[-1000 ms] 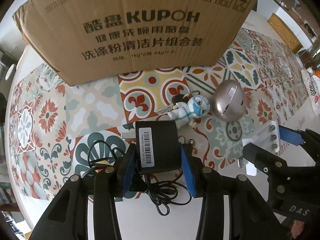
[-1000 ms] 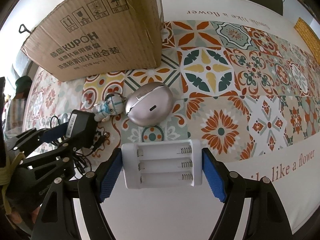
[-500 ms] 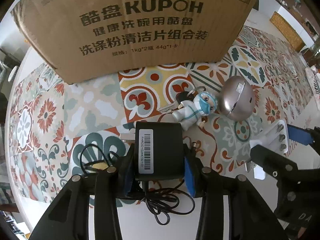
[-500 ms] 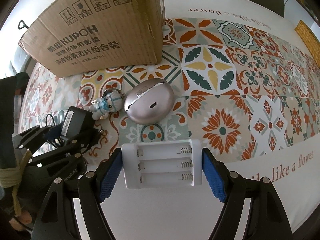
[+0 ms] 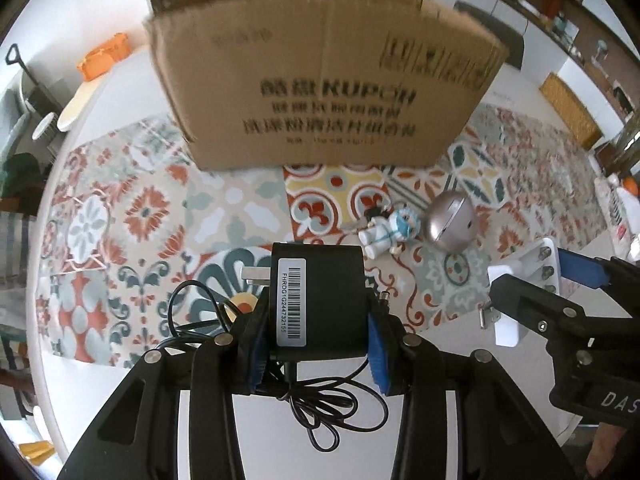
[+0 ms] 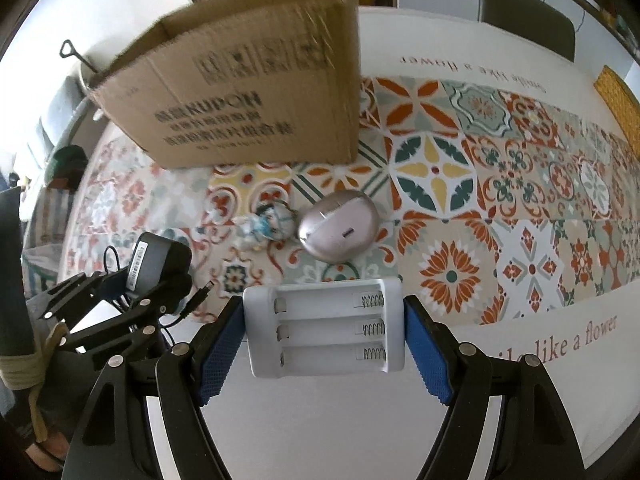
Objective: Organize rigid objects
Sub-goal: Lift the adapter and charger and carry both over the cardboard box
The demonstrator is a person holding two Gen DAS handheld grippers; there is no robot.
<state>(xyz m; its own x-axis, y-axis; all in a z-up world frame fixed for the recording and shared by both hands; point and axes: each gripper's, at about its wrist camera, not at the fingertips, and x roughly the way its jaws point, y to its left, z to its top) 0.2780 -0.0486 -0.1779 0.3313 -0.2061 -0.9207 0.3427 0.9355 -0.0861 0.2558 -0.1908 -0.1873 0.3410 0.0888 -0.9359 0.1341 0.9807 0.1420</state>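
My left gripper (image 5: 318, 344) is shut on a black power adapter (image 5: 318, 296) with a barcode label; its thin black cable (image 5: 332, 408) hangs below. It is lifted above the tablecloth. The same adapter (image 6: 154, 264) shows at the left of the right wrist view. My right gripper (image 6: 324, 340) is shut on a white battery charger (image 6: 324, 328) with three empty slots, also lifted; the charger also shows in the left wrist view (image 5: 528, 268). A brown KUPOH cardboard box (image 5: 324, 92) stands ahead, open at the top; the right wrist view shows it at the upper left (image 6: 240, 92).
A small doll keychain in white with a blue mask (image 5: 390, 230) and a silver egg-shaped case (image 5: 450, 224) lie on the patterned tablecloth (image 5: 224, 216) between the grippers and the box. In the right wrist view the case (image 6: 340, 230) lies just beyond the charger.
Both grippers have risen and pulled back with their objects; the box now looks smaller and its open top edge shows. The doll and silver case have not moved.
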